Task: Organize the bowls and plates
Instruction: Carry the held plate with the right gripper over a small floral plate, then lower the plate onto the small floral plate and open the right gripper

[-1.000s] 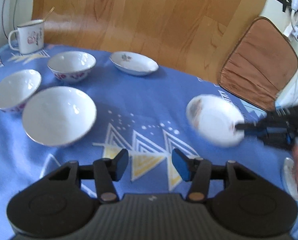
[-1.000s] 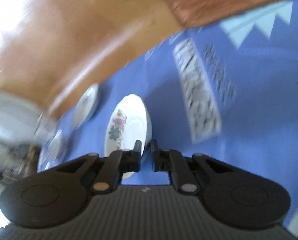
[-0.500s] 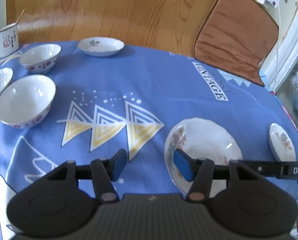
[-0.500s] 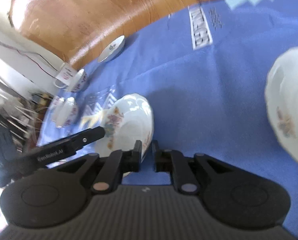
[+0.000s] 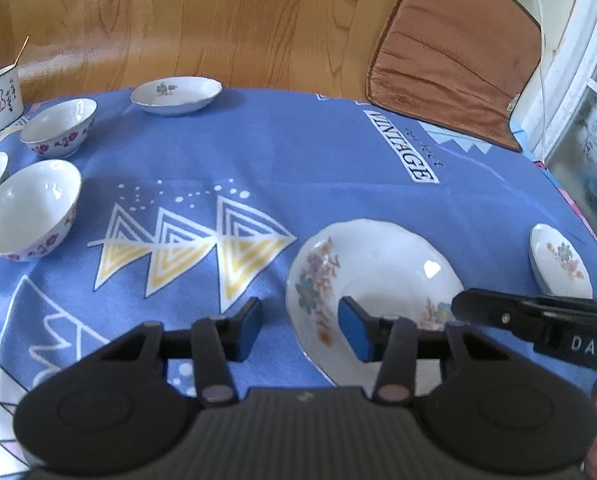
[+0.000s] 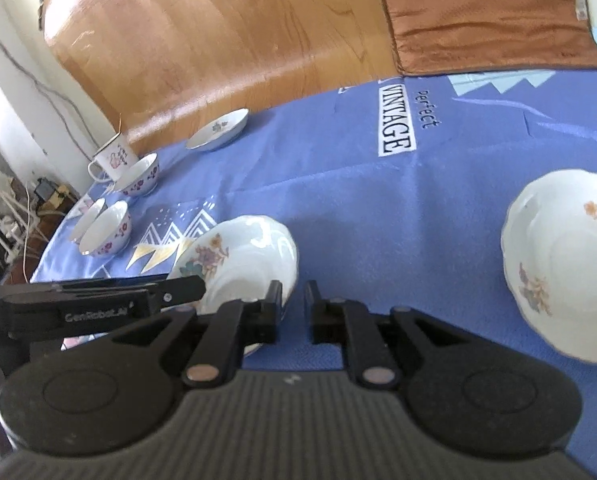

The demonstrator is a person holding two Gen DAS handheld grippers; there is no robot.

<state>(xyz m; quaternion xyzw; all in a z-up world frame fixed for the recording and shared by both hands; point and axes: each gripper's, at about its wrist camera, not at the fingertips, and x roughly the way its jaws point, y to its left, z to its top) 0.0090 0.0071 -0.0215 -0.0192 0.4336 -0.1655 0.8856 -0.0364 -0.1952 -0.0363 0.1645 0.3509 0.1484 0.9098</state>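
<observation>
Floral plate (image 5: 378,272) near tablecloth (image 5: 298,152) edge

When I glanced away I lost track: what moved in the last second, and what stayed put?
The right gripper brought the floral plate from mid-air down to the tablecloth, just ahead of the left gripper. Whether its jaws have let go cannot be told. The left jaws stayed open; the bowls, mug and far plate did not move.
</observation>
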